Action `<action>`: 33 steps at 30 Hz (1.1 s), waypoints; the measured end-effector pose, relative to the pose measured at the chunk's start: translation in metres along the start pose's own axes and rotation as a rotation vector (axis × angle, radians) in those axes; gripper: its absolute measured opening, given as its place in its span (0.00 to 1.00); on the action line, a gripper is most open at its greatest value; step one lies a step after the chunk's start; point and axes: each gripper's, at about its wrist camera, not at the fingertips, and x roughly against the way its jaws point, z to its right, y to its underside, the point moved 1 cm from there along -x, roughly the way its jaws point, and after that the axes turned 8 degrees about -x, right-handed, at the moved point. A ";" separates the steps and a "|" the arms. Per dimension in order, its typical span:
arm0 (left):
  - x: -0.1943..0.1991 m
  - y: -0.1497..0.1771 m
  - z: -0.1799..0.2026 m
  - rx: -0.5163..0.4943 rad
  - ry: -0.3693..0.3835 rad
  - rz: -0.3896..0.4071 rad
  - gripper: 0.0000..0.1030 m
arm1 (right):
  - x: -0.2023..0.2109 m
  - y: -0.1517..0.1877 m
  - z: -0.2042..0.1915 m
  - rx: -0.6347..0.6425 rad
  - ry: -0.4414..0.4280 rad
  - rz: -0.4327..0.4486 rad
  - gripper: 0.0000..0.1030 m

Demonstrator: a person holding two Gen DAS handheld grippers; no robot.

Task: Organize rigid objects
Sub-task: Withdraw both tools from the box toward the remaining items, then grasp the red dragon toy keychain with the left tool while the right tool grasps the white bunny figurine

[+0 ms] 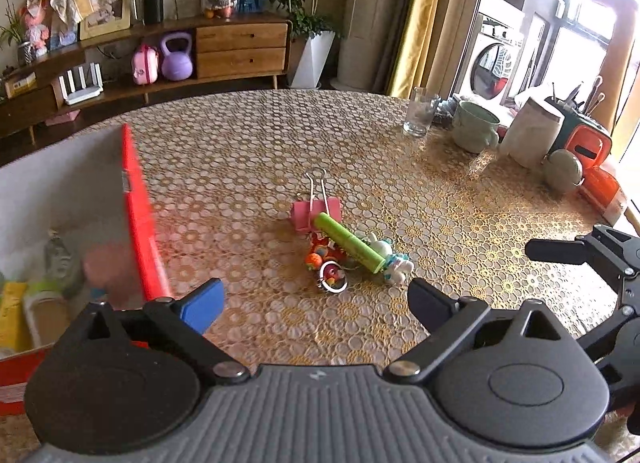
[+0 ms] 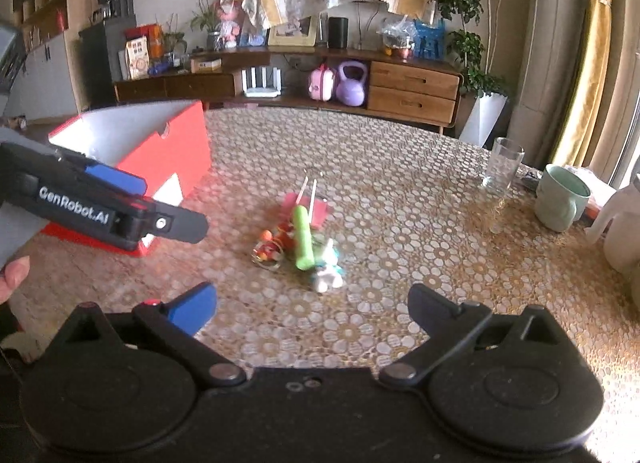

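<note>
A small heap lies mid-table: a pink binder clip [image 1: 316, 212] [image 2: 306, 205], a green tube [image 1: 349, 242] [image 2: 303, 238] across it, a white-and-blue toy figure [image 1: 394, 261] [image 2: 327, 272] and a colourful keychain [image 1: 326, 265] [image 2: 272, 246]. My left gripper [image 1: 316, 303] is open just short of the heap, nothing between its fingers. My right gripper [image 2: 314, 309] is also open and empty, a little nearer than the heap. A red box [image 1: 138, 215] [image 2: 160, 151] with a white inside stands left, holding several items. The left gripper also shows in the right wrist view [image 2: 160, 203].
A drinking glass [image 1: 420, 111] [image 2: 500, 165], a green mug [image 1: 476, 127] [image 2: 562, 199], a white jug [image 1: 530, 135], and an orange holder [image 1: 588, 145] crowd the table's right side. A thumb [image 2: 14, 275] shows at the left edge. A wooden sideboard [image 1: 240, 47] stands beyond.
</note>
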 end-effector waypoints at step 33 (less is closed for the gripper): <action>-0.107 0.004 0.007 -0.025 -0.109 -0.036 0.88 | -0.093 -0.001 0.023 0.046 -0.102 -0.077 0.53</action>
